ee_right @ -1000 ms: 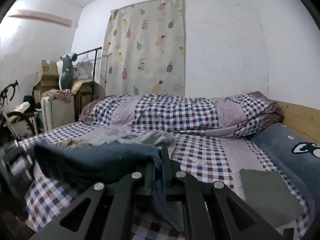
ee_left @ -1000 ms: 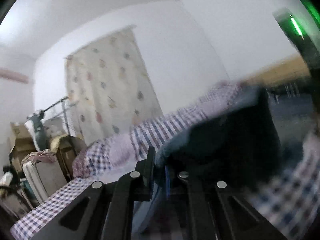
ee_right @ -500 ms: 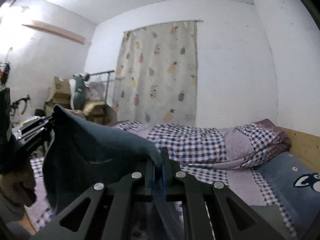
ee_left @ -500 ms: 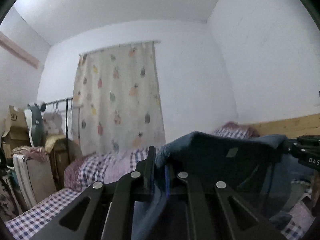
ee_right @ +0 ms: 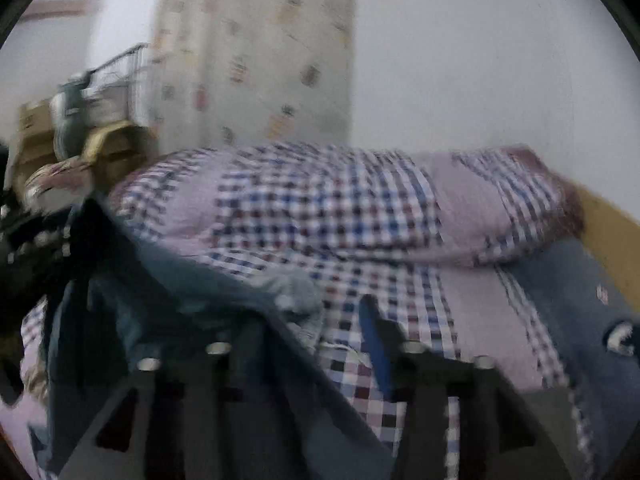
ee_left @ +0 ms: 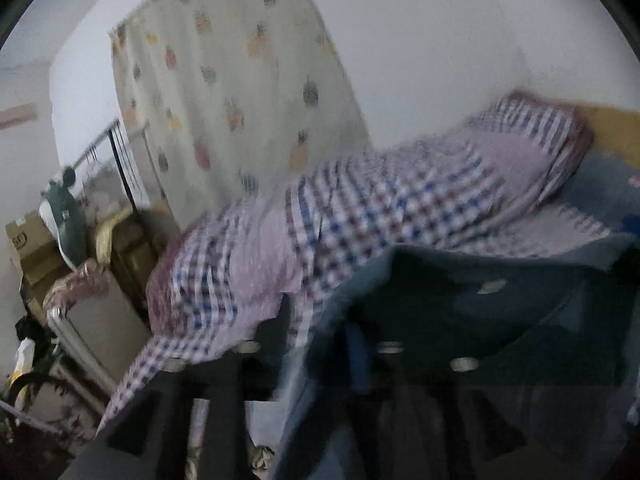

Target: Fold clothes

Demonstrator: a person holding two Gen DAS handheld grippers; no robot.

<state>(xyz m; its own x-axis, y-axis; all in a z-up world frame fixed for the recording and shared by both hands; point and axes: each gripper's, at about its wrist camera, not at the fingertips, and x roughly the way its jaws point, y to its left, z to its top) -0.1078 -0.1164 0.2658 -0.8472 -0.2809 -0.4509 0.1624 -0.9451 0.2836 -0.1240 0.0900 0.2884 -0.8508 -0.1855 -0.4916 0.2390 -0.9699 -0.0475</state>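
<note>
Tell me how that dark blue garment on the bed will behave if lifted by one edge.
Probably floppy: the dark blue garment lies in soft folds on the checked bedding, so it would likely droop from a single grip. Its bunched edge near the right gripper looks thickish, so probably grippy rather than slippery.

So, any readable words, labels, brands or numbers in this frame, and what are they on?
None can be read.
Cardboard box: a dark printed mark on its side, too blurred to read.
Blue garment: a small pale tag, no text legible.
Pineapple curtain: pattern only, no lettering.
</note>
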